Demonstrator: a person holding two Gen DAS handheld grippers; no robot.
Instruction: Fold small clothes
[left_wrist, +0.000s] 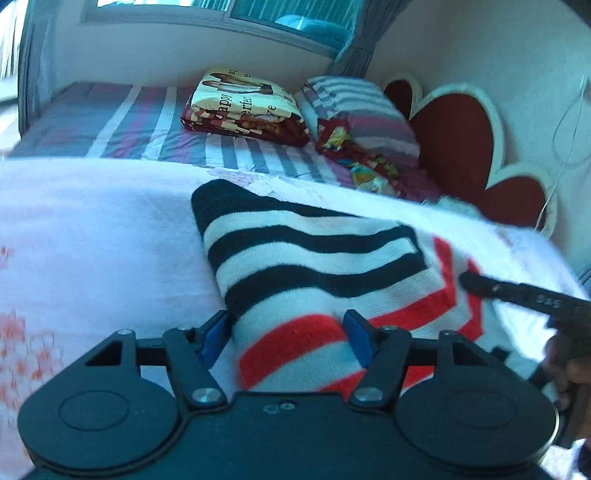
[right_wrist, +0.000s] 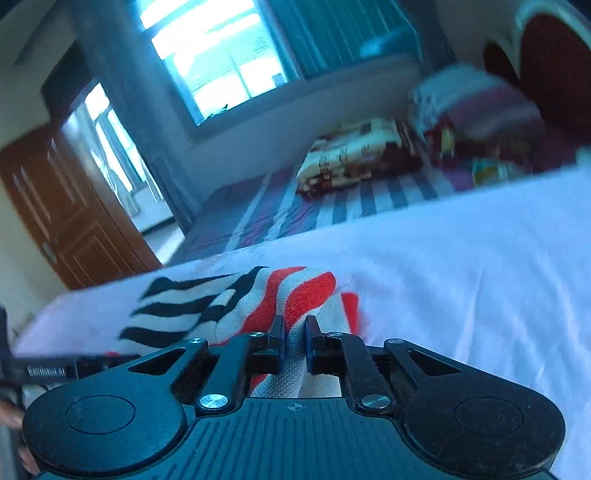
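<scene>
A small knit garment with black, white and red stripes lies on a white floral blanket. My left gripper stands wide open, with its blue pads on either side of the garment's near edge. In the right wrist view my right gripper is shut on a fold of the same striped garment at its red-striped end. The right gripper's finger also shows at the right of the left wrist view, at the garment's red edge.
Beyond the blanket is a striped bedsheet with a folded printed blanket, a striped pillow and a red flower-shaped headboard. A window and a wooden door stand at the back.
</scene>
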